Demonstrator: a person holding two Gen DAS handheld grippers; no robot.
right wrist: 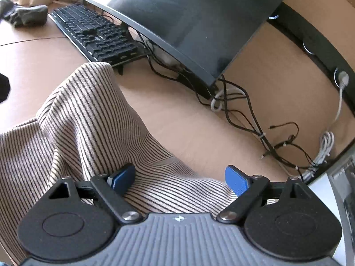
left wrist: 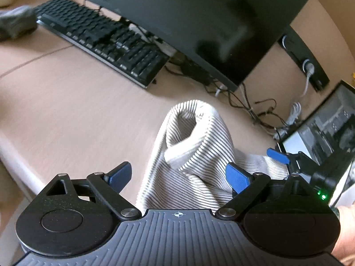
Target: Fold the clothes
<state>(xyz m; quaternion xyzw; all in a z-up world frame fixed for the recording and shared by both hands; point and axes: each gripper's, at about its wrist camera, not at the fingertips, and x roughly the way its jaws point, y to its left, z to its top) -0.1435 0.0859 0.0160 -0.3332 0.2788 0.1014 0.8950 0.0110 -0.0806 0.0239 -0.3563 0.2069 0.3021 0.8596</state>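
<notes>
A cream shirt with thin dark stripes [left wrist: 195, 146] lies bunched on the light wooden desk [left wrist: 77, 102], one fold standing up in a hump. My left gripper [left wrist: 178, 177] is open just above its near part, with both blue pads clear of the cloth. At the right edge of that view a blue fingertip [left wrist: 278, 155] of my right gripper shows over the shirt. In the right wrist view the same shirt [right wrist: 88, 115] spreads left and under my right gripper [right wrist: 179, 179], which is open. Its left pad [right wrist: 123, 177] sits against a fold, and the right pad hangs free.
A black keyboard [left wrist: 104, 37] and a large dark monitor [left wrist: 199, 17] stand behind the shirt. Tangled cables [right wrist: 244, 115] run along the back right. A dark cloth lump [left wrist: 15, 22] sits far left, a lit screen [left wrist: 328, 133] at right. The desk's rounded edge [left wrist: 20, 166] is near left.
</notes>
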